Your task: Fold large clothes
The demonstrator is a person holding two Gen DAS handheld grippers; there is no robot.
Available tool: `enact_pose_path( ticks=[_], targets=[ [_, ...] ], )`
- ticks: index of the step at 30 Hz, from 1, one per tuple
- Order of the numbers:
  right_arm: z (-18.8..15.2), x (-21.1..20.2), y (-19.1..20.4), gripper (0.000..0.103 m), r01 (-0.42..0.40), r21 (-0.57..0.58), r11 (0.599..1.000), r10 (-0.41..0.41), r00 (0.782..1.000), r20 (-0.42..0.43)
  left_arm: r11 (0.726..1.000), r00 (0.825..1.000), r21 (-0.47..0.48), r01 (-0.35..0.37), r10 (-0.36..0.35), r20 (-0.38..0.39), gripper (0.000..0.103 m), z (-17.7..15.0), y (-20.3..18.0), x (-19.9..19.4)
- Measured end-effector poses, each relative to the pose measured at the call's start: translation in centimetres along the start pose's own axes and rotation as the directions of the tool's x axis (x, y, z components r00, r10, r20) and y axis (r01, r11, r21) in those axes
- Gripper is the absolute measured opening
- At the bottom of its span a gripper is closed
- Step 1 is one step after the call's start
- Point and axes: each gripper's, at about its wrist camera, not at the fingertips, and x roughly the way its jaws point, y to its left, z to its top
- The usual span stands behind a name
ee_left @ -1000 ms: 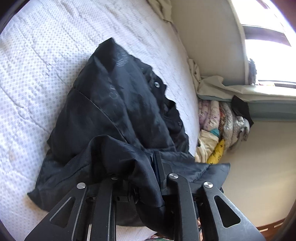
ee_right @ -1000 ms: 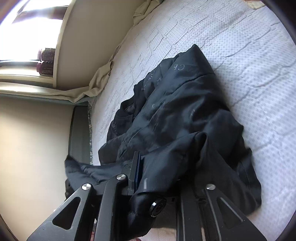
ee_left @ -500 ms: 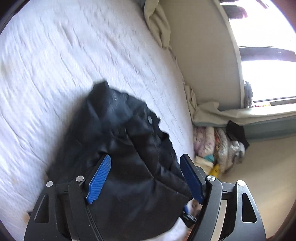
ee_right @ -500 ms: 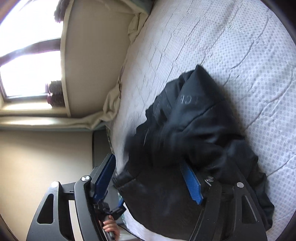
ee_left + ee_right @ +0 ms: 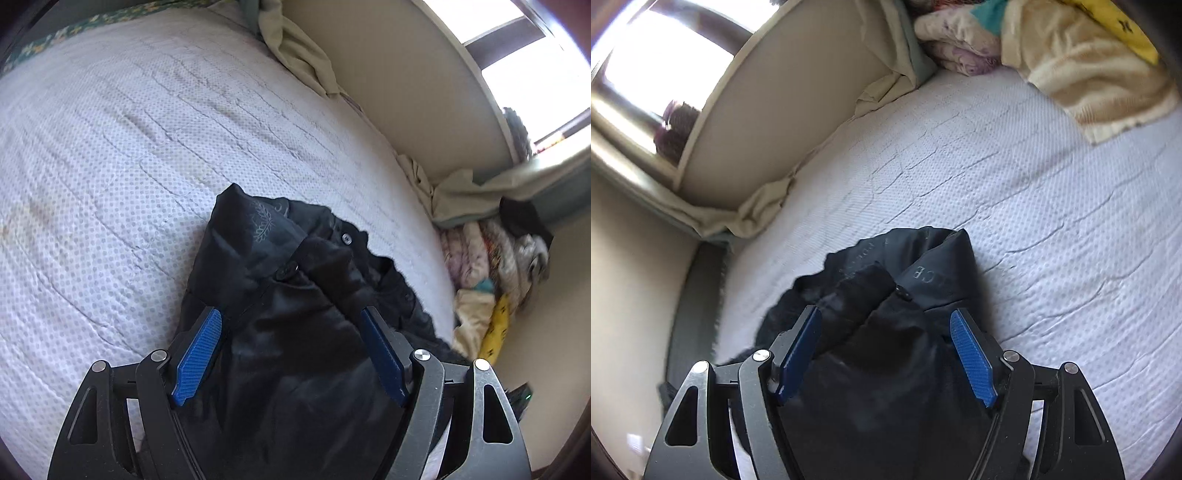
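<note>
A black jacket (image 5: pixel 295 295) lies bunched near the front edge of the white quilted bed (image 5: pixel 110 166). It has snap buttons and a pale leaf print near its top. My left gripper (image 5: pixel 291 332) is open above it, blue pads wide apart, holding nothing. In the right wrist view the same jacket (image 5: pixel 886 332) lies folded over itself with grey lettering showing. My right gripper (image 5: pixel 886 339) is open above it and empty. The jacket's lower part is hidden under both grippers.
A beige wall and bright window run along the bed's far side (image 5: pixel 424 74). A rumpled beige sheet (image 5: pixel 303 55) is tucked along it. A pile of folded clothes and blankets (image 5: pixel 498 266) sits past the bed's end; it shows in the right wrist view (image 5: pixel 1071 48).
Both grippers were shut on the jacket's edge a second ago. They have opened, let it drop folded onto the bed, and pulled up and back.
</note>
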Motion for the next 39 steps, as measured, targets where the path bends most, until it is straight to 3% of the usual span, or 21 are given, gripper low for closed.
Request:
enact_pose_path(
  ticks=[3, 5, 7, 8, 9, 10, 17, 21, 31, 39],
  targets=[
    [-0.4, 1.0, 0.5, 0.071, -0.002, -0.04, 0.999, 0.001, 0.999, -0.032, 0.999, 0.999, 0.035, -0.038, 0.038, -0.002, 0.076, -0.4, -0.1, 0.8],
    [-0.6, 1.8, 0.7, 0.067, -0.008, -0.059, 0.998, 0.004, 0.998, -0.06, 0.999, 0.999, 0.043, -0.028, 0.029, -0.021, 0.059, -0.7, 0.1, 1.4],
    [-1.0, 2.4, 0.8, 0.044, 0.01, -0.094, 0.996, -0.018, 0.996, -0.083, 0.998, 0.998, 0.057, -0.041, 0.044, -0.047, 0.032, -0.9, 0.1, 2.2],
    [-1.2, 2.7, 0.9, 0.036, 0.028, -0.115, 0.993, -0.039, 0.995, -0.095, 0.998, 0.998, 0.058, -0.034, 0.037, -0.057, 0.026, -1.1, 0.2, 2.5],
    [-1.3, 2.9, 0.9, 0.02, 0.042, -0.123, 0.992, -0.056, 0.993, -0.106, 0.998, 0.998, 0.056, -0.023, 0.027, -0.065, 0.017, -1.2, 0.3, 2.5],
    [-1.4, 2.9, 0.8, 0.014, 0.045, -0.117, 0.992, -0.059, 0.991, -0.116, 0.999, 0.997, 0.052, -0.011, 0.014, -0.073, 0.015, -1.3, 0.2, 2.5],
    [-2.2, 0.9, 0.9, 0.008, 0.088, -0.114, 0.99, -0.104, 0.984, -0.143, 0.995, 0.997, 0.098, -0.031, 0.038, -0.065, 0.011, -2.7, -0.7, -0.9],
    [-3.5, -0.2, -0.1, 0.007, 0.103, -0.08, 0.991, -0.117, 0.976, -0.184, 0.996, 0.992, 0.071, -0.057, 0.064, -0.112, 0.011, -4.1, 0.9, -1.6],
    [-6.2, 2.2, -2.6, 0.006, 0.205, -0.096, 0.974, -0.223, 0.945, -0.238, 0.993, 0.974, 0.024, -0.113, 0.116, -0.197, 0.014, -5.2, 3.9, 2.2],
    [-7.2, 4.2, -4.9, 0.006, 0.183, -0.075, 0.98, -0.197, 0.946, -0.258, 0.986, 0.967, 0.084, -0.142, 0.156, -0.199, 0.018, -6.4, 3.8, 4.5]
  ],
)
